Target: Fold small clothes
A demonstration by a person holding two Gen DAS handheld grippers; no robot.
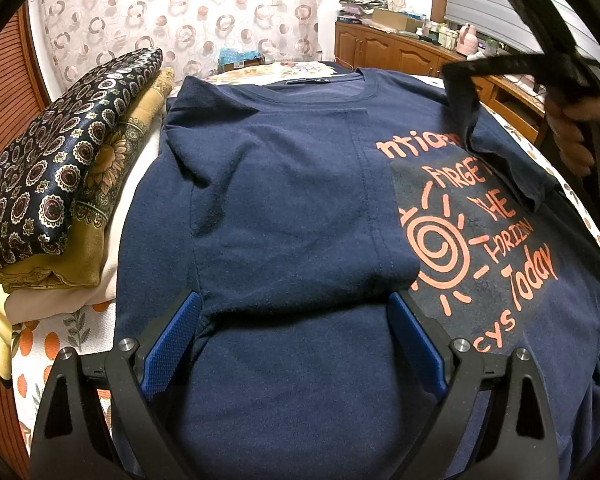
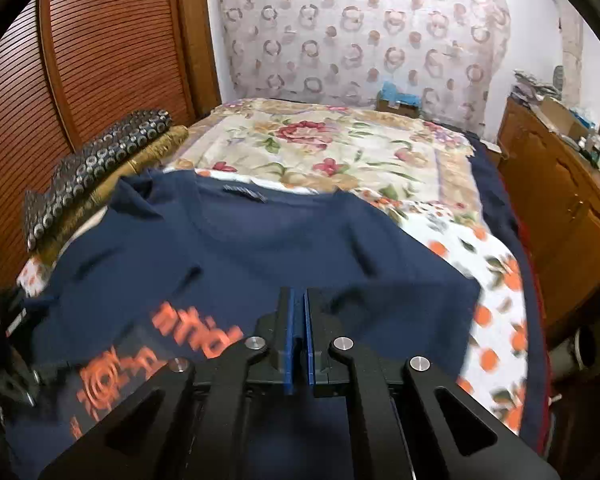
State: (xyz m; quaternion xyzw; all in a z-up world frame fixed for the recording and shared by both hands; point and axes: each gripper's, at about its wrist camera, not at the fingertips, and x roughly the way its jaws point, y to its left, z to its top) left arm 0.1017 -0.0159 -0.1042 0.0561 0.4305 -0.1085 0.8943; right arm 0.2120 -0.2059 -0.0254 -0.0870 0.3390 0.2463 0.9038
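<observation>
Navy T-shirt with orange print lies on the bed, 1 side folded over, other sleeve lifted.

the t-shirt lies spread on the bed, its neckline at the far end. its left side is folded over onto the middle, and the printed part lies to the right of that fold. a stack of folded clothes sits on the bed just left of the t-shirt, against the slatted door. beyond the neckline a floral blanket covers the far part of the bed, with the curtain behind it. a wooden cabinet stands along the right of the bed, with small items on top.
</observation>
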